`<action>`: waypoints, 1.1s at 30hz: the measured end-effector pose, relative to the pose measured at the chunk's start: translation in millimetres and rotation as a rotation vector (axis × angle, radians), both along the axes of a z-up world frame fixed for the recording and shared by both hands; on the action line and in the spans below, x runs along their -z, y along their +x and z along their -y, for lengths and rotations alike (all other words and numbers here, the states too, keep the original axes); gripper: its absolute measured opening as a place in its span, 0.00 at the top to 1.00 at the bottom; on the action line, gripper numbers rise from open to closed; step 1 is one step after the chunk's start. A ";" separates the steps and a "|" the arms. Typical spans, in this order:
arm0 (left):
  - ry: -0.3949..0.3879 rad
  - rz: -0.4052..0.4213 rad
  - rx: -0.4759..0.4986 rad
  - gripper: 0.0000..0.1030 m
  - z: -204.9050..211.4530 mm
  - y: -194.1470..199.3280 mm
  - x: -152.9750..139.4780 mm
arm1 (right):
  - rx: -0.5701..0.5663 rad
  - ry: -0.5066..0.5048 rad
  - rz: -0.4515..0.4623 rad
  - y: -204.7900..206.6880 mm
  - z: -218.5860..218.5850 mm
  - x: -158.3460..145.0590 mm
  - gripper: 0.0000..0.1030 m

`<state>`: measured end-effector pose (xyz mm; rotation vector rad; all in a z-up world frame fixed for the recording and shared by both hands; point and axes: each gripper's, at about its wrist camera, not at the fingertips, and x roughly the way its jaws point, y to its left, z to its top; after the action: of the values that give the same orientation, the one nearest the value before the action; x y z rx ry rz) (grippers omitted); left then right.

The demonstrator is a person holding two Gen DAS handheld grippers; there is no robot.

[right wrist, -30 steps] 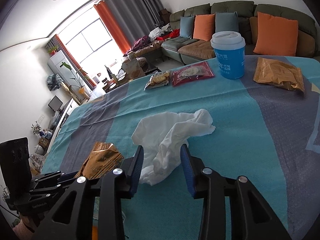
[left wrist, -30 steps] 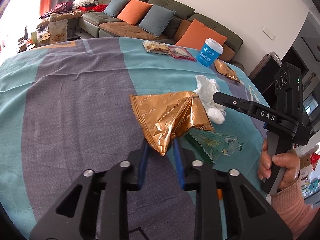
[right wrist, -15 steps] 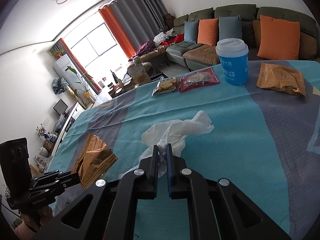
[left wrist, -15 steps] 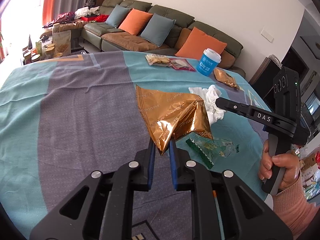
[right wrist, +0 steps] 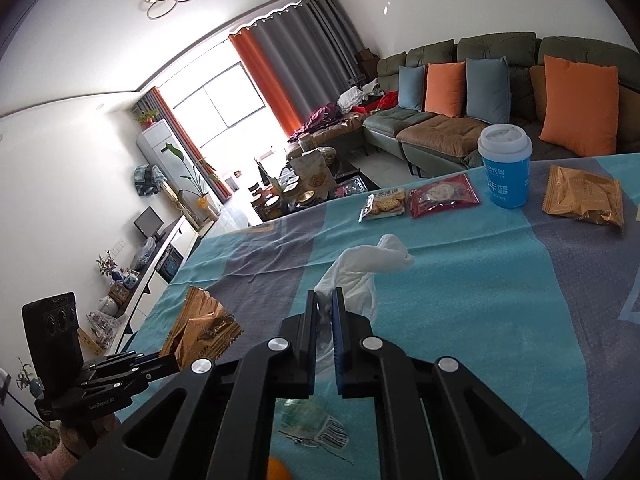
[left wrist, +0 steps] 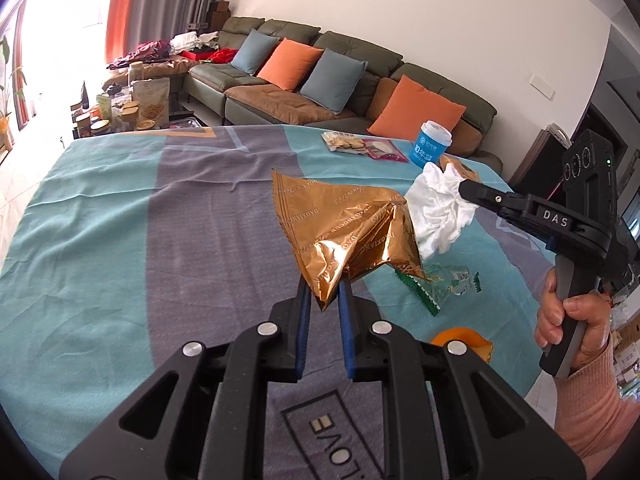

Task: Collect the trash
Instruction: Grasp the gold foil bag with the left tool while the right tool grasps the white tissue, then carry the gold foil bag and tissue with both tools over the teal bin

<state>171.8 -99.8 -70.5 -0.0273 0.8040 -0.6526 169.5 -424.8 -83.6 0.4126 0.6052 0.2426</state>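
On the tablecloth (right wrist: 500, 280), one cup (right wrist: 505, 168), four wrappers

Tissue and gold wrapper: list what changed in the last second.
The right claw closed on the tissue and raised it off the cloth. The left claw, shut on the gold wrapper, lifted it higher. Cup and snack packs unmoved.

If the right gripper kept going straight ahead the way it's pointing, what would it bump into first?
Probably bare tablecloth. The right gripper, holding the white tissue, tilts down toward the cloth short of the snack packets; depth is hard to judge.
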 end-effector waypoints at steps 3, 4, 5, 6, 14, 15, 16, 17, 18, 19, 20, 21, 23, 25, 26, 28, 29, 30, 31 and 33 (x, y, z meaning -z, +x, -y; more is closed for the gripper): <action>-0.008 0.002 -0.015 0.86 -13.3 -6.4 -2.8 | -0.023 0.019 0.025 -2.0 -5.7 -6.6 0.94; -0.008 0.003 -0.022 0.86 -16.7 -7.9 -3.4 | -0.031 0.026 0.032 -2.9 -8.2 -8.9 0.94; -0.008 0.005 -0.028 0.86 -20.7 -9.7 -4.2 | -0.038 0.025 0.039 -3.4 -11.0 -11.2 0.94; -0.010 0.004 -0.033 0.86 -24.6 -11.1 -5.1 | -0.045 0.024 0.045 -4.2 -14.1 -13.4 0.94; -0.013 0.028 -0.076 0.86 -53.5 -24.2 -15.6 | -0.124 0.060 0.087 -7.5 -39.3 -25.1 0.94; -0.012 0.030 -0.079 0.86 -56.3 -25.4 -16.7 | -0.135 0.063 0.091 -7.3 -42.7 -26.1 0.94; -0.006 0.037 -0.086 0.86 -59.5 -27.6 -17.9 | -0.145 0.065 0.095 -7.8 -46.6 -27.3 0.94; -0.002 0.040 -0.091 0.86 -62.9 -29.4 -18.7 | -0.154 0.066 0.098 -7.6 -50.2 -28.0 0.94; 0.000 0.041 -0.096 0.86 -66.5 -30.7 -19.2 | -0.165 0.069 0.100 -7.4 -53.7 -28.6 0.94; 0.000 0.042 -0.100 0.86 -69.1 -31.4 -20.1 | -0.174 0.073 0.102 -7.1 -57.1 -29.4 0.94; 0.000 0.043 -0.106 0.86 -72.7 -32.8 -20.8 | -0.182 0.073 0.104 -8.3 -62.3 -29.6 0.94; -0.001 0.042 -0.113 0.86 -76.3 -34.0 -21.4 | -0.191 0.076 0.105 -8.3 -66.1 -30.3 0.94; 0.002 0.044 -0.126 0.86 -83.4 -36.3 -21.6 | -0.210 0.080 0.108 -6.8 -73.8 -30.9 0.94; 0.000 0.040 -0.138 0.86 -92.4 -38.5 -21.1 | -0.227 0.086 0.107 -6.4 -80.4 -29.7 0.94; 0.000 0.039 -0.147 0.86 -97.3 -39.8 -21.0 | -0.238 0.090 0.106 -5.5 -84.2 -29.4 0.94; 0.000 0.035 -0.163 0.86 -106.0 -42.4 -20.7 | -0.252 0.087 0.104 -4.2 -92.2 -28.7 0.94; -0.003 0.031 -0.171 0.86 -111.0 -43.7 -20.2 | -0.261 0.091 0.102 -3.1 -95.1 -28.5 0.94; -0.003 0.029 -0.179 0.86 -114.7 -44.6 -19.7 | -0.268 0.091 0.101 -1.2 -98.0 -28.1 0.94; -0.003 0.028 -0.187 0.86 -119.2 -45.8 -19.3 | -0.276 0.090 0.100 -0.7 -101.5 -27.8 0.94; -0.002 0.026 -0.204 0.86 -127.5 -48.2 -18.4 | -0.293 0.094 0.099 -0.4 -108.8 -27.6 0.94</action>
<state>123.6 27.7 -52.1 -0.1008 0.7645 -0.4600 169.1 -315.9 -56.0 0.3994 0.5569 0.5698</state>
